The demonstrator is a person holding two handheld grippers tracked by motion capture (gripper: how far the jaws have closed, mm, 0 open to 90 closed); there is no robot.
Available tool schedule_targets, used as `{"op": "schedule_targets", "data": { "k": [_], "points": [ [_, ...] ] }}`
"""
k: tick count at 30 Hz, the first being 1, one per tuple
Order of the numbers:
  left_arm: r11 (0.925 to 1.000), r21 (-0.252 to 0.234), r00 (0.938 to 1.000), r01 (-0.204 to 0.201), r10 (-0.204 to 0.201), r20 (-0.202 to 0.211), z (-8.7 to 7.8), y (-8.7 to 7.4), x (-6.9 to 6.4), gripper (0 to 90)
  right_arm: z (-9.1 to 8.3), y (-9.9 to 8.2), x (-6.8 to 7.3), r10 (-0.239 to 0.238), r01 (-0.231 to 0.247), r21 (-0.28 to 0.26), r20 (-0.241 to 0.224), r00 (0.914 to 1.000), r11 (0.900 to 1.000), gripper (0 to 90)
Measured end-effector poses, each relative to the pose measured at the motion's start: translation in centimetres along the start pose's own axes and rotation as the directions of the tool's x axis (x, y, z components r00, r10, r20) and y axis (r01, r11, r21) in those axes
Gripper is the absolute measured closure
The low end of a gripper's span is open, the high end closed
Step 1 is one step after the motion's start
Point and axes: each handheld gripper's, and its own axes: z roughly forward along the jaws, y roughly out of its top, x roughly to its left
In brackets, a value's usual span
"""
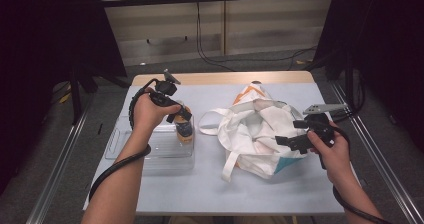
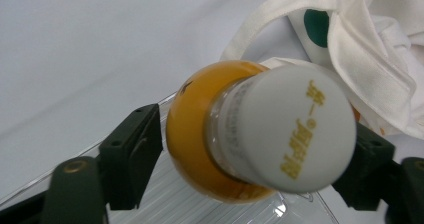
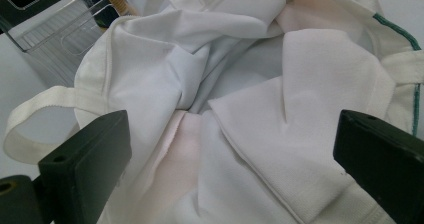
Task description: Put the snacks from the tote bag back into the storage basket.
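High view: the left gripper (image 1: 181, 115) stands over a clear plastic tray (image 1: 125, 146) on the left of the surface (image 1: 210, 184), with an orange drink bottle (image 1: 183, 129) upright at the tray's right end; a white tote bag (image 1: 255, 134) lies crumpled at centre right, and the right gripper (image 1: 287, 141) rests at the bag's near right edge. Left gripper view: the bottle's white cap and orange shoulder sit between the two black jaws; a gap shows at the left jaw, while contact at the right jaw is hidden behind the cap, so the grip looks released or nearly so. Right gripper view: the jaws stand wide apart over the bag's open mouth, holding nothing, the cloth folded inward below them. Judged from this layout, the bottle has been brought to the tray, and the bag appears emptied, though its folds may conceal further items. Remaining: withdrawing the left gripper from the bottle.
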Motion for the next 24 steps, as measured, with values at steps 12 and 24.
{"op": "schedule_targets", "data": {
  "k": [12,24],
  "points": [
    [0.9996,-0.015,0.9995,0.024,-0.024,0.021,-0.6,-1.5,-0.2,20.2,-0.1,0.1,0.5,-0.01,0.01,0.002,-0.006,0.9999,1.0,1.7],
    [0.9972,-0.052,0.9985,0.053,-0.052,0.019,-1.0,-3.5,-0.5,13.2,-0.2,-0.1,0.5,-0.005,0.005,0.003,-0.001,1.0,1.0,1.7]
  ]
}}
